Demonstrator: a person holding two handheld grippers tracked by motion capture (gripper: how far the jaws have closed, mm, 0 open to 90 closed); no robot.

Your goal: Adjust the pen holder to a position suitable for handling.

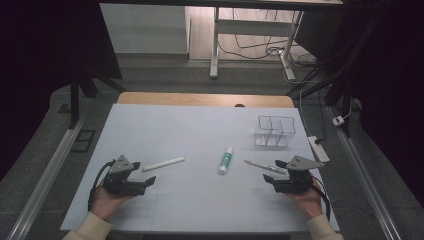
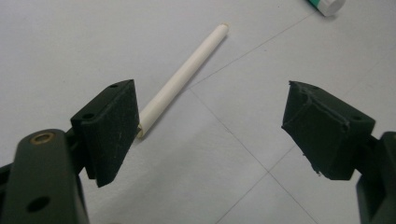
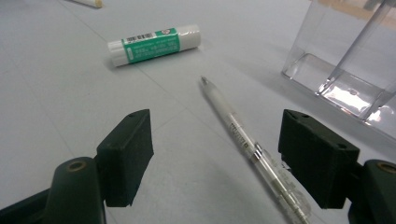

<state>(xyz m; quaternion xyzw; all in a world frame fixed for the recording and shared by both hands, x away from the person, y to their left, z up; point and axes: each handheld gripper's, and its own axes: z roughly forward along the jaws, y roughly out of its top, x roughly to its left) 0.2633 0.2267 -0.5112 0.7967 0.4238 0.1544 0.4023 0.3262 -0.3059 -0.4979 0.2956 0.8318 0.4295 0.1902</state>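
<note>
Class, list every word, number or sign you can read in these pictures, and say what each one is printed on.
None can be read.
Glue stick: a barcode and white print on its green label, too small and blurred.
Pen: dark print along its clear barrel, too blurred.
White stick, clear holder, left gripper and right gripper: no print shows.

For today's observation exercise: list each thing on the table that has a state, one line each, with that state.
left gripper: open, holding nothing
right gripper: open, holding nothing
white stick: lying flat, untouched
glue stick: lying flat, capped
pen: lying flat, near the right gripper's jaws
clear organizer: upright, compartments empty
</note>
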